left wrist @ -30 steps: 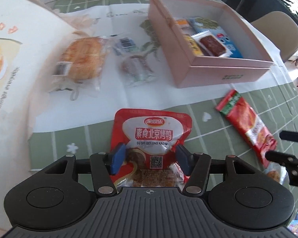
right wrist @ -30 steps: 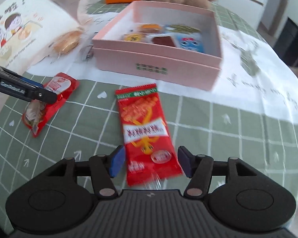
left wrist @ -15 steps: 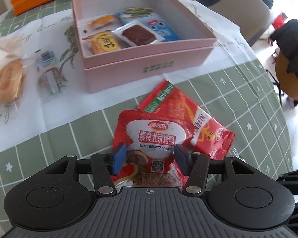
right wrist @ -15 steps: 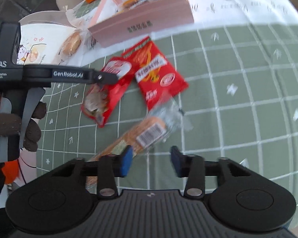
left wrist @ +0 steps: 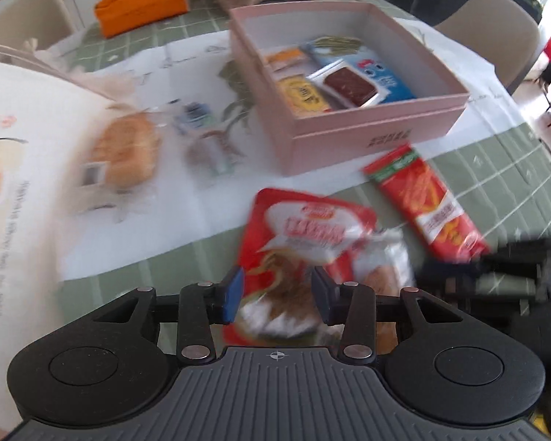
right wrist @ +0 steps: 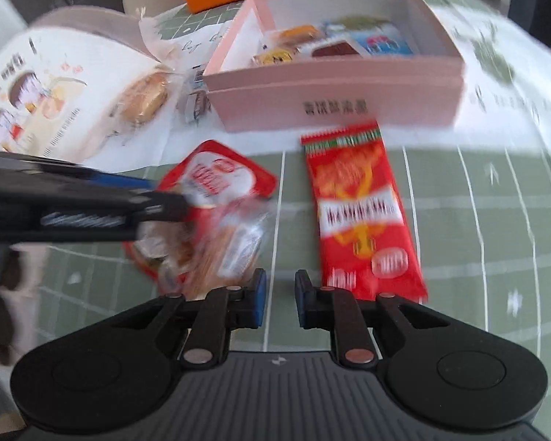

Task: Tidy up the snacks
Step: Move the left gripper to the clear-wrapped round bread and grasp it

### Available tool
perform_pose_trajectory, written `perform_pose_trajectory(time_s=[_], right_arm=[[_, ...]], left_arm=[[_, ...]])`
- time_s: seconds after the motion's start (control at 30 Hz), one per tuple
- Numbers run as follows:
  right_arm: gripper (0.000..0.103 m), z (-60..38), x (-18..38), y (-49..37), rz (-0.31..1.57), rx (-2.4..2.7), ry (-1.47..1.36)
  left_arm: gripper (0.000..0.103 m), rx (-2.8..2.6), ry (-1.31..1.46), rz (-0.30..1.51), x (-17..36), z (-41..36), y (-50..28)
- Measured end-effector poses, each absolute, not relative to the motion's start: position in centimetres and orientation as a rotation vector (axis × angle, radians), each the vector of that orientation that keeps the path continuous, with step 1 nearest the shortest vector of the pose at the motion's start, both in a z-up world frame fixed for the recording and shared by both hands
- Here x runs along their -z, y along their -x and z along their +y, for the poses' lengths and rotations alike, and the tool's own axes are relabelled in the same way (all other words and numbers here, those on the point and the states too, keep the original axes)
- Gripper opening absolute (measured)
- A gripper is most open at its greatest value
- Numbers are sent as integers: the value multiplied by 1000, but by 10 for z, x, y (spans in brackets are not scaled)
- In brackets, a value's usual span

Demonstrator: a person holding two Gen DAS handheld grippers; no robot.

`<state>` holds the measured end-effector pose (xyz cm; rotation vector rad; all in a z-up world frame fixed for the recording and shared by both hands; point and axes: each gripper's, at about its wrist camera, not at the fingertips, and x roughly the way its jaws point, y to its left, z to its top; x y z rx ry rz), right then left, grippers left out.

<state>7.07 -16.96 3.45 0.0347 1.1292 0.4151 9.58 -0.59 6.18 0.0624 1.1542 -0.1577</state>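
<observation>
Two grippers are at work: your left gripper [left wrist: 277,296] holds the red pouch [left wrist: 305,242] between its jaws at lower centre, your right gripper [right wrist: 278,301] is narrowly parted and empty, so next carry the pouch to the pink box [left wrist: 378,136] at upper right.

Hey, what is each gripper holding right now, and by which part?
Left gripper grips the red-and-white pouch by its bottom edge. Right gripper holds nothing.
</observation>
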Motion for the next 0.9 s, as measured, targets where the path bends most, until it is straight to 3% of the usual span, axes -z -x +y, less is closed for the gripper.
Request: perform_pose_trajectory(time_s=[0.17, 0.23, 0.33, 0.43, 0.53, 0.6, 0.67, 0.77, 0.9], right_arm=[[20, -159, -41, -80, 1036, -409, 103], [35, -157, -44, -84, 1015, -412, 126], [48, -166, -48, -83, 997, -398, 128], [48, -175, -44, -83, 1014, -382, 96], [49, -182, -41, -81, 1011, -354, 102], [52, -184, -41, -79, 994, -345, 124], [56, -185, -38, -78, 987, -336, 155], [60, -185, -31, -79, 997, -309, 184], [63, -189, -27, -77, 996, -297, 165]], left_arm=[[46, 145, -207, 1124, -65, -8, -70], [47, 104, -208, 1087, -66, 0, -75], [47, 52, -108, 995, -79, 22, -107], [47, -75, -68, 926, -84, 49, -156], [46, -143, -51, 986, -66, 72, -197], [63, -131, -30, 1037, -53, 79, -212], [70, -146, -47, 1053, -47, 82, -219], [74, -149, 21, 1080, -38, 90, -226], [70, -126, 54, 1086, -31, 94, -222]])
